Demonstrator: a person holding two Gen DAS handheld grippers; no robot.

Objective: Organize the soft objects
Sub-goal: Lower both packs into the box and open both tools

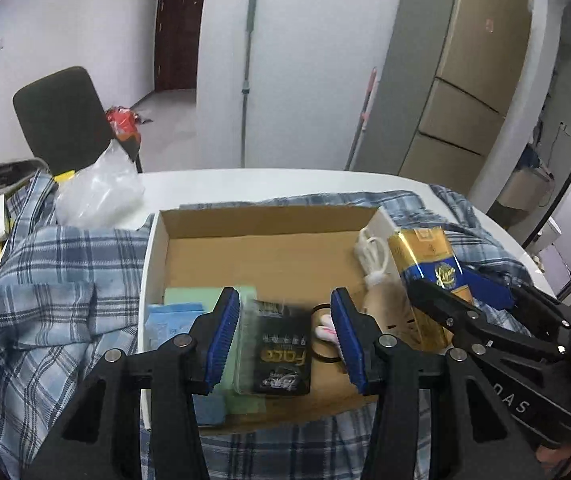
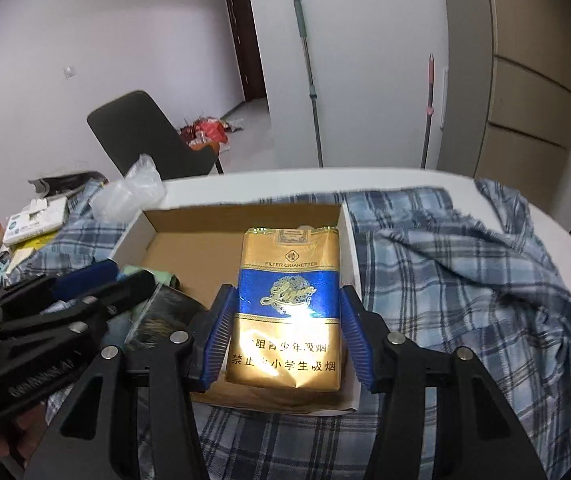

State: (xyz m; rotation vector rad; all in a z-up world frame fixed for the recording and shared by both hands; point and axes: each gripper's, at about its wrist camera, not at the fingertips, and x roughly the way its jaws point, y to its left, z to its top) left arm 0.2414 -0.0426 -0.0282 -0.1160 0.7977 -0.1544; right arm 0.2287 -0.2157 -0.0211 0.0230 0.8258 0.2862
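- Plainly, my right tongs were pinching the cigarette pack by its two long sides, and it hung tilted over the right end of the box.
- My left tongs stood partly spread above the black packet. A gap showed beside one pad, so they seemed to pinch nothing.
- To do this well, I judged the pack needed a light squeeze, since its soft wrapper would crumple. It should go down flat along the right wall, into bare cardboard.
- With both tongs crowded over one box, I reckoned only one should go down at a time.
- Only the left view showed what lay beside the pack: a white cord, a hair band and a green cloth at the near left.
- Only the right view showed both pads against the pack, and the checked shirt spread on the table to the right.
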